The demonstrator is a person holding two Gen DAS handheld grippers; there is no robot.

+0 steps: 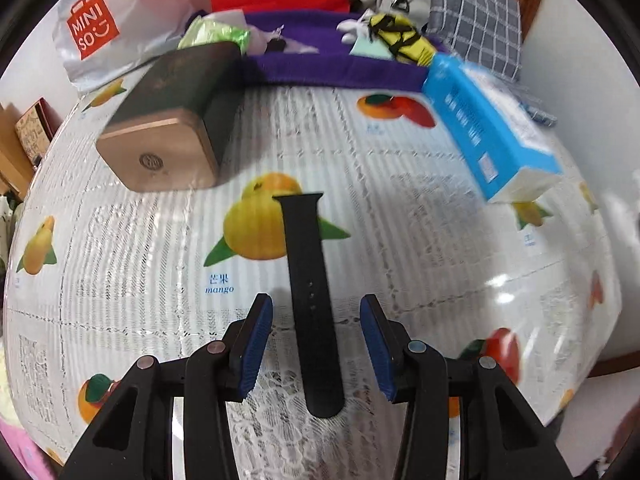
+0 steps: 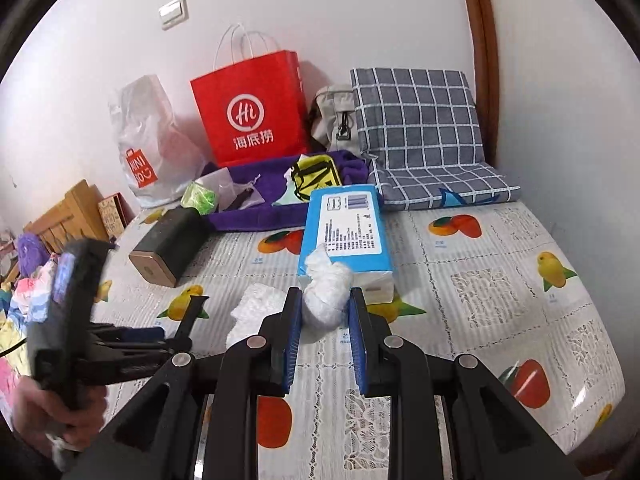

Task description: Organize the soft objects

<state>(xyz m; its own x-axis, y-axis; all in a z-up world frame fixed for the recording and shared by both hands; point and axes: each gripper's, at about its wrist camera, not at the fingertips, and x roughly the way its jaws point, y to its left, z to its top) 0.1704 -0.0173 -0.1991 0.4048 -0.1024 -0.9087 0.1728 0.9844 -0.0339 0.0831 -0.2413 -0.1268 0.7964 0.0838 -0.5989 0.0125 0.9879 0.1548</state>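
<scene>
Tissue wad (image 2: 326, 298) pinched in right hand-held gripper (image 2: 325, 344); strap (image 1: 310, 300) between spread left hand-held gripper (image 1: 316, 344) fingers.

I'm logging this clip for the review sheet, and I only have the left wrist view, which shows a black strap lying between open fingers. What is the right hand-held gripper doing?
Observer: The right hand-held gripper is closed on a crumpled white wad, with both pads touching it.
Operator: Is anything similar lying on the table?
Observer: Yes. A second crumpled white piece lies on the tablecloth, just left of that gripper's fingers.
Operator: Where is the wad relative to the blue pack?
Observer: In the right wrist view it overlaps the near end of the blue pack. Whether they touch cannot be told.
</scene>
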